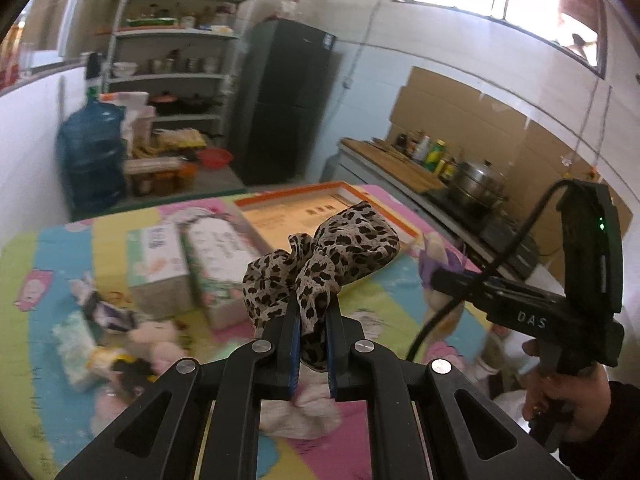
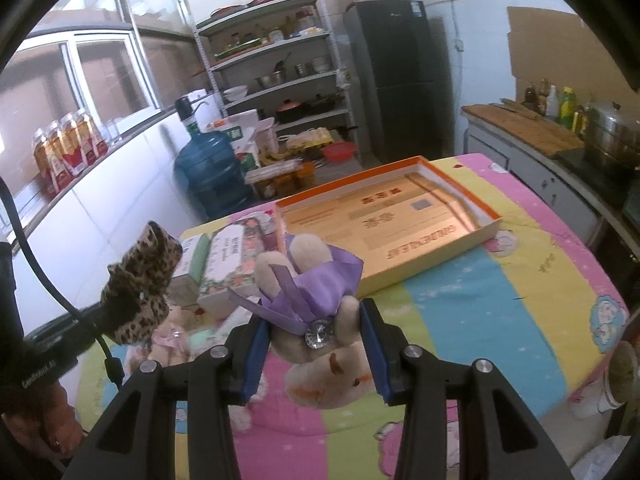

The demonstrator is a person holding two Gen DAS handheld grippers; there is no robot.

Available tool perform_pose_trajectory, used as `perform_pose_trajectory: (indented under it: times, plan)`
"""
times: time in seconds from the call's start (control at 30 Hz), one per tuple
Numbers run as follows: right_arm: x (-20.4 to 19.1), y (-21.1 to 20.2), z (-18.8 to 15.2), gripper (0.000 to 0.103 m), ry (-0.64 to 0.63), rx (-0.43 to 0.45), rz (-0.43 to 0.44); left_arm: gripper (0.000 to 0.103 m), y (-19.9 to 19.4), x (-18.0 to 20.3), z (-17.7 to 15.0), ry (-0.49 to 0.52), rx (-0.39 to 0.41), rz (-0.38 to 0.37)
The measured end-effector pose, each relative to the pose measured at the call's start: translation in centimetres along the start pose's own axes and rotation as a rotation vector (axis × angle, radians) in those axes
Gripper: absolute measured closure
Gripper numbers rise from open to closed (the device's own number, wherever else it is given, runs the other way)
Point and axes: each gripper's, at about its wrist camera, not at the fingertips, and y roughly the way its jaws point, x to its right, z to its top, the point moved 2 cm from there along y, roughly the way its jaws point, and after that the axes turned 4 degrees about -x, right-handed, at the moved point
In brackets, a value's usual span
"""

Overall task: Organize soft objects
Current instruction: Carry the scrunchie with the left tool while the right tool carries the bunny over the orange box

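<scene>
My left gripper (image 1: 313, 322) is closed as far as it goes, and the leopard scrunchie (image 1: 320, 264) is pinched between its fingers; most of the fabric bunches above and in front of the tips, and a small fold hangs below them. It is very light and soft, so I judge it will not slip by weight, but thin fabric can slide out if I shake it. The grip is on a gathered fold, which seems good enough.

My right gripper (image 2: 316, 334) is partly open, closed on the plush rabbit (image 2: 316, 312) with the purple ribbon. The pads press its body from both sides, its legs point away from me, and the head hangs under the fingers. The rabbit is soft and squashes easily, so the middle of the body is the right place to hold; the ribbon and the shiny stone would be poor places.

Ahead of both grippers lies the orange-edged box (image 2: 490, 222), open and shallow. I see only print on its floor, no soft thing inside yet. To the left of my right fingers stand two cartons (image 2: 224, 264), closed. More soft items (image 1: 132, 340) lie on the mat (image 2: 520, 300), below and left of my left fingers.
</scene>
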Motion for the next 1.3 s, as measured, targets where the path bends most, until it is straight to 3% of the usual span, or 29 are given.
perform_pose_trajectory:
  times: [0.3,0.57,1.3]
  plan:
    - [4.2,-0.6,1.7,0.059,0.028,0.010,-0.026,0.094,3.7,4.6,1.3,0.018,-0.021,-0.054]
    - [7.6,1.2,4.8,0.059,0.010,0.001,0.000,0.094,7.9,6.8,3.8,-0.004,-0.021,-0.035]
    - [14.2,14.5,13.0,0.058,-0.123,-0.098,0.106,0.094,22.9,6.7,9.3,-0.090,-0.058,0.238]
